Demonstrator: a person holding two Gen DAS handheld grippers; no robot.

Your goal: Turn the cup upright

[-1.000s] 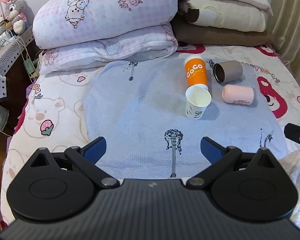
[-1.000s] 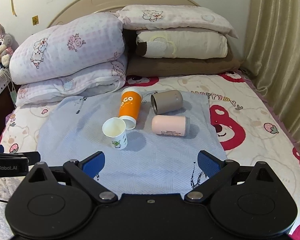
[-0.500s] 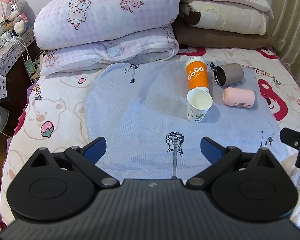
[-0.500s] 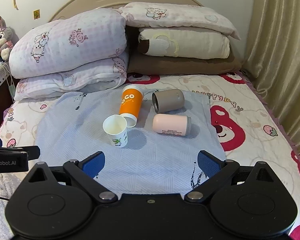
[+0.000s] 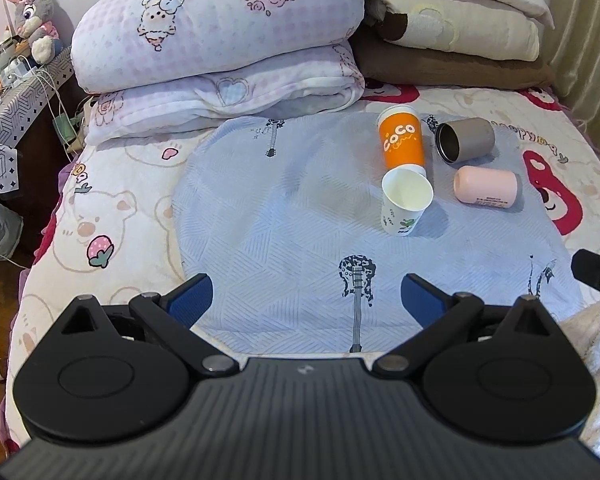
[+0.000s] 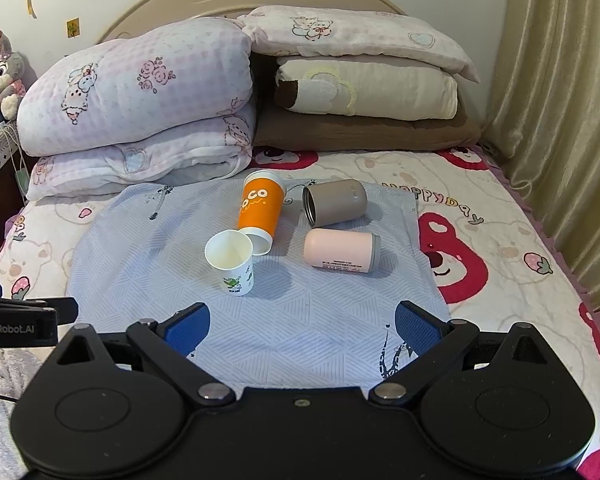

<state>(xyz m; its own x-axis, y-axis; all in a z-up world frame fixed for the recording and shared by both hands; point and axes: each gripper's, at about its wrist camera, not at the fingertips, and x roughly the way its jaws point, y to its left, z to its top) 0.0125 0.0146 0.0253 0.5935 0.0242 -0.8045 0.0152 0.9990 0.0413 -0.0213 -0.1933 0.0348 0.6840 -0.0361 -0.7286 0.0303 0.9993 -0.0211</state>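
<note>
A bed (image 6: 500, 216) carries a pale blue guitar-print cloth (image 5: 284, 216), and both the left tool (image 5: 306, 298) and the right tool (image 6: 302, 322) hover low over its near edge, each spread wide and holding nothing. On the cloth, an orange Coco cup (image 6: 260, 210), a grey tumbler (image 6: 336, 202) and a pink tumbler (image 6: 340, 250) lie on their sides. A small white paper cup (image 6: 232, 260) stands mouth-up just in front of the orange cup's open end.
</note>
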